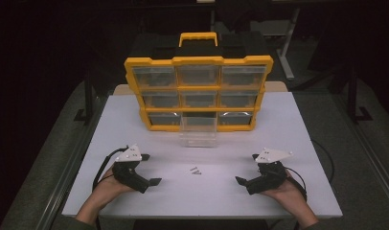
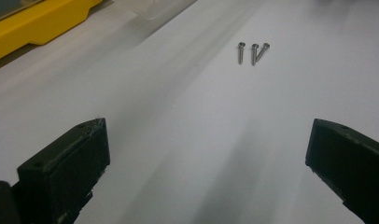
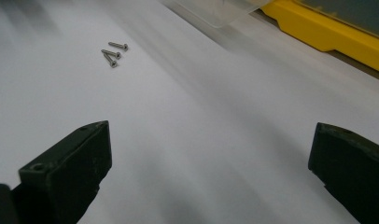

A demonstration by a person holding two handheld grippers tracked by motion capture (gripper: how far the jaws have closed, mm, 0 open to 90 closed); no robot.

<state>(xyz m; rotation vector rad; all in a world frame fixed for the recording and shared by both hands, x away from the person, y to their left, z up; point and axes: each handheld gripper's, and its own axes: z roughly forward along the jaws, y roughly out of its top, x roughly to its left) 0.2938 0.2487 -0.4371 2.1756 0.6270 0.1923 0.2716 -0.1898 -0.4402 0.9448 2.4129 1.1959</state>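
Note:
Three small silver screws lie close together on the white table, midway between my two grippers. My left gripper rests on the table to their left, open and holding nothing. In the left gripper view the screws lie ahead of the spread jaws, a little right of centre. My right gripper rests to the right of the screws, also open and holding nothing. In the right gripper view the screws lie ahead at the upper left.
A yellow organizer with clear drawers stands upright at the back of the table. One clear drawer is pulled out from its bottom middle slot, just beyond the screws. Cables trail from both grippers toward the table's front edge.

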